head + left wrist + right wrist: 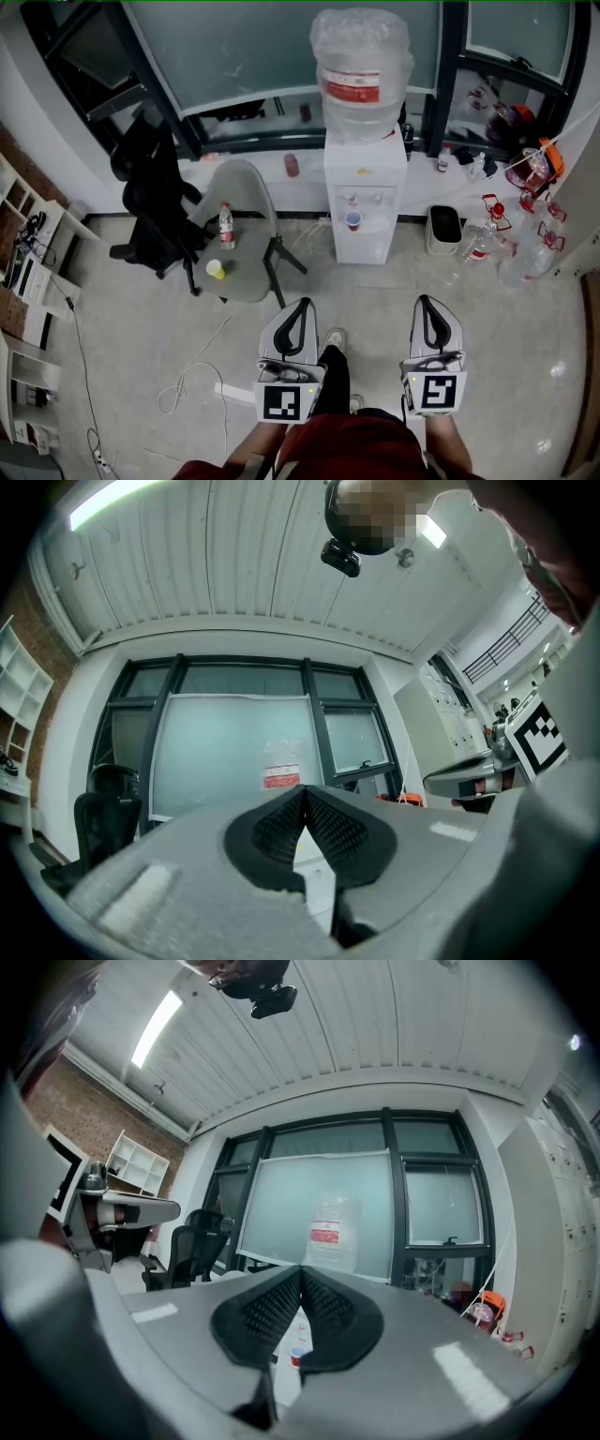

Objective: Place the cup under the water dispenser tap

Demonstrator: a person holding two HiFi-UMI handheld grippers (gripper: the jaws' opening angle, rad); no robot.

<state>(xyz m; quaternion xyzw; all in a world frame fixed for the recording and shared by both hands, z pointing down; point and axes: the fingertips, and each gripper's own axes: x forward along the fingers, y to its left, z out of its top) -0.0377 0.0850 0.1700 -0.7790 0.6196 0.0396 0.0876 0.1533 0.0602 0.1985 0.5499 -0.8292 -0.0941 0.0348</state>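
Hanging level, well back from the water dispenser (pixel 366 202), the left tongs (pixel 302 306) and right tongs (pixel 427 302) are both pressed shut on nothing, probably because the cup (pixel 353 220) already stands in the tap alcove. Whether it sits exactly beneath a tap is too small to tell

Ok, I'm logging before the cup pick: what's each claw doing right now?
Left claw: closed, holding nothing.
Right claw: closed, holding nothing.
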